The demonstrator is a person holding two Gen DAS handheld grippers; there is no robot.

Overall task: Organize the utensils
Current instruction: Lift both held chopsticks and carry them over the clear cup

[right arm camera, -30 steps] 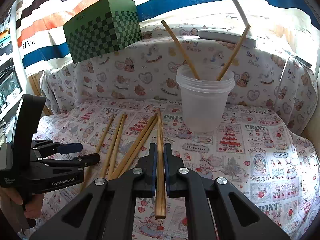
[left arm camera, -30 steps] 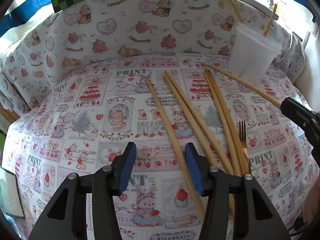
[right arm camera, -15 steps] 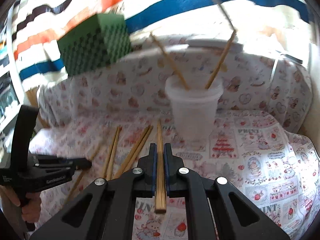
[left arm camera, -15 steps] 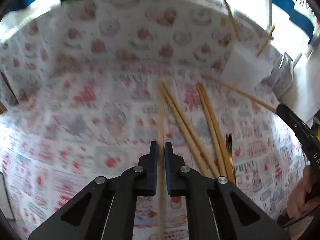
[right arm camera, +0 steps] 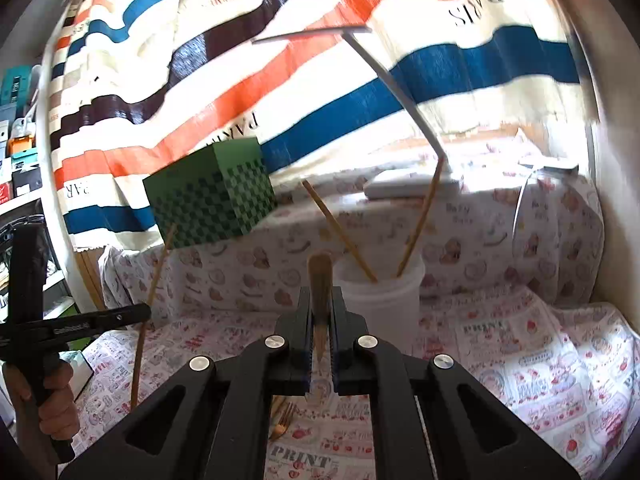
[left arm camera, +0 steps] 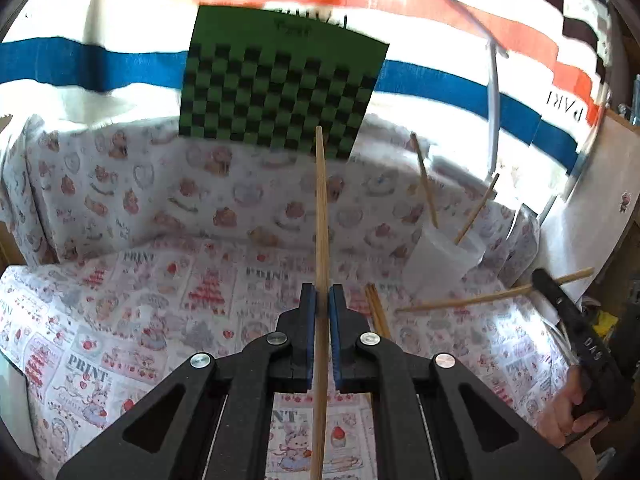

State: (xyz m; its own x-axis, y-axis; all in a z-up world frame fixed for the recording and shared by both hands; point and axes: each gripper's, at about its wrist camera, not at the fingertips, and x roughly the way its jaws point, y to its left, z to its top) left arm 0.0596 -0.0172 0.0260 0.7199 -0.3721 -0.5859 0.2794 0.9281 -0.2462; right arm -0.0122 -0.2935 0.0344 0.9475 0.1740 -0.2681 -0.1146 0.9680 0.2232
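Note:
My left gripper is shut on a long wooden chopstick, lifted off the table and pointing away and up. My right gripper is shut on another chopstick, seen end-on and aimed toward the translucent plastic cup. Two chopsticks stand in that cup. From the left wrist view the cup sits at the right, with the right gripper and its chopstick level beside it. A few chopsticks lie on the cloth. A gold fork lies below my right gripper.
A green checkered box stands on the raised ledge behind the printed tablecloth. A white desk lamp arches over the cup. Striped fabric hangs at the back. A person's hand grips the left tool.
The left gripper closed on a chopstick lying on the cloth and lifted it, tilting upward. The right gripper rose with its chopstick and moved nearer the cup.

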